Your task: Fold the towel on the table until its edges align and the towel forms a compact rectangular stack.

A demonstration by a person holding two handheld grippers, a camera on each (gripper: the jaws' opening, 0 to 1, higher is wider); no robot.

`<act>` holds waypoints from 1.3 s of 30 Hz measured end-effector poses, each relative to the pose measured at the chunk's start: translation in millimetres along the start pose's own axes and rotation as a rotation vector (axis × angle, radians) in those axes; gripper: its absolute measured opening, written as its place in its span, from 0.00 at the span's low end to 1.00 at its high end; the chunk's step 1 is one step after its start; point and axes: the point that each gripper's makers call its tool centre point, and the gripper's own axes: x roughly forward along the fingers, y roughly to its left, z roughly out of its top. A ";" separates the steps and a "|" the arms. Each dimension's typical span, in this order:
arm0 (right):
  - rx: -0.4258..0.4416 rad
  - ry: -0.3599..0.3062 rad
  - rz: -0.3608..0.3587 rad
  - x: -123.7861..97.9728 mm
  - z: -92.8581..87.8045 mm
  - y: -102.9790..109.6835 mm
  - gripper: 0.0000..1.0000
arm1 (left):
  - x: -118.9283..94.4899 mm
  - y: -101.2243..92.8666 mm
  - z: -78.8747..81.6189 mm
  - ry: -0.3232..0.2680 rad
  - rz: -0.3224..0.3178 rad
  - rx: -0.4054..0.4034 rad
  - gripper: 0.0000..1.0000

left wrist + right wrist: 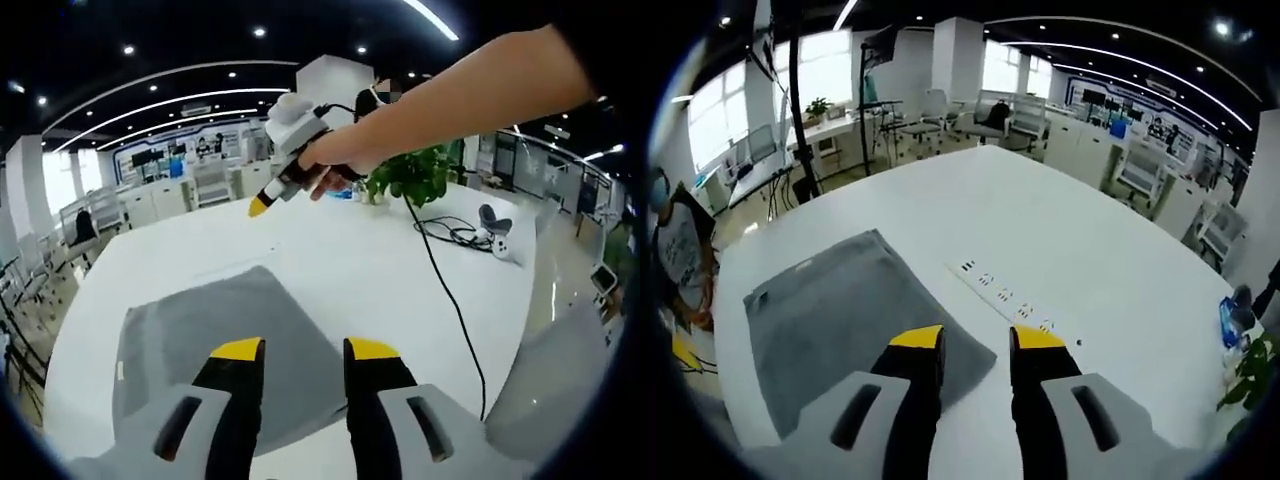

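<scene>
The grey towel (215, 335) lies flat on the white counter (380, 260), spread just ahead of the left gripper (305, 350) (jaws parted, holding nothing). The right gripper (978, 340) hangs above the towel's near corner, jaws likewise open and empty. I'd pinch two corners of one edge together and carry them squarely over. No containers about.

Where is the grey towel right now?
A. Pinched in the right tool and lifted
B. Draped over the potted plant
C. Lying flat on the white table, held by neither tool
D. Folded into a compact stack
C: the grey towel lies spread on the white table, while both the left tool and the right tool hover open above it.
</scene>
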 end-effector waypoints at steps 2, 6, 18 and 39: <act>0.003 0.000 0.003 2.0 -2.6 0.6 0.25 | 5.1 -6.5 -4.7 0.012 -0.013 0.004 0.32; 0.009 0.000 0.006 11.5 -9.9 -5.4 0.24 | 13.9 -16.1 -13.9 0.028 -0.026 0.007 0.32; 0.017 0.033 0.016 25.1 -38.6 -7.6 0.23 | 31.6 -43.4 -33.0 0.074 -0.089 0.043 0.31; 0.008 0.069 0.038 42.8 -71.1 -8.3 0.23 | 60.9 -71.6 -76.5 0.172 -0.179 0.105 0.29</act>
